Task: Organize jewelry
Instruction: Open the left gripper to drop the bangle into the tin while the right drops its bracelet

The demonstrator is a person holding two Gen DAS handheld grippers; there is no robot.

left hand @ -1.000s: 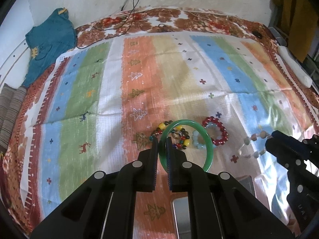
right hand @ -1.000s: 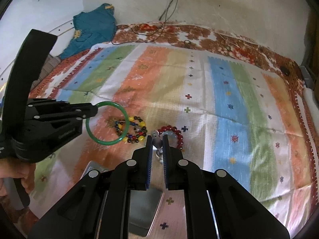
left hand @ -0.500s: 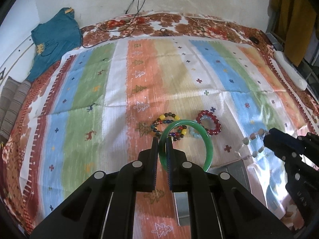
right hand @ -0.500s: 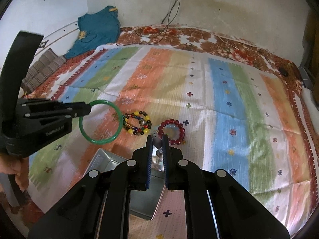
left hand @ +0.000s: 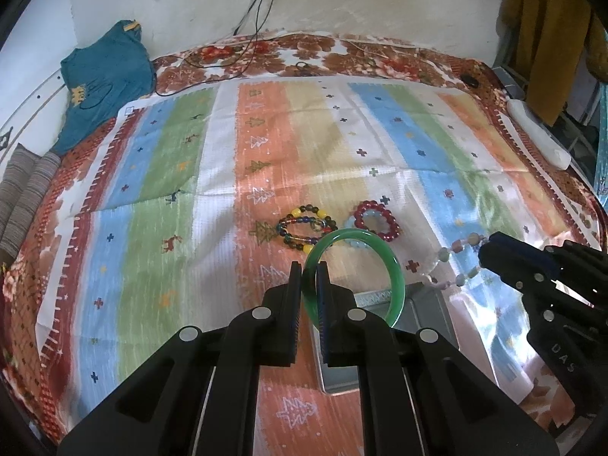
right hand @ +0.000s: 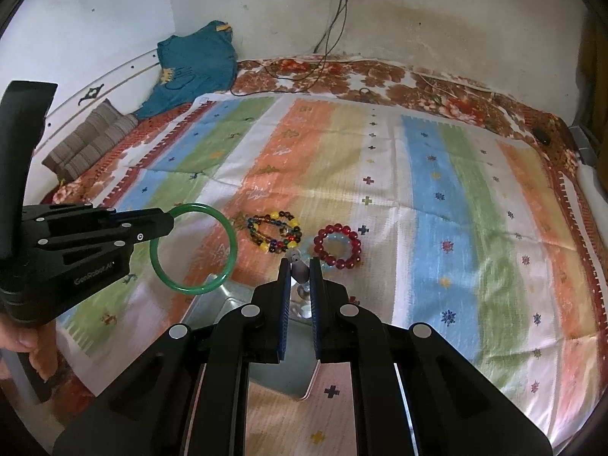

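My left gripper is shut on a green bangle and holds it in the air over the far edge of a grey metal tray. In the right wrist view the bangle hangs from the left gripper above the tray. My right gripper is shut on a pale bead bracelet, which dangles over the tray; it also shows in the left wrist view. A multicoloured bead bracelet and a dark red bead bracelet lie on the striped cloth.
The striped cloth covers a bed with a floral sheet. A teal garment and a striped pillow lie at the far left. A white power strip lies at the right edge. Cables hang down the wall.
Both grippers have lifted and drawn back toward me with their bracelets. The tray now shows beneath them. The two bead bracelets on the cloth have not moved.
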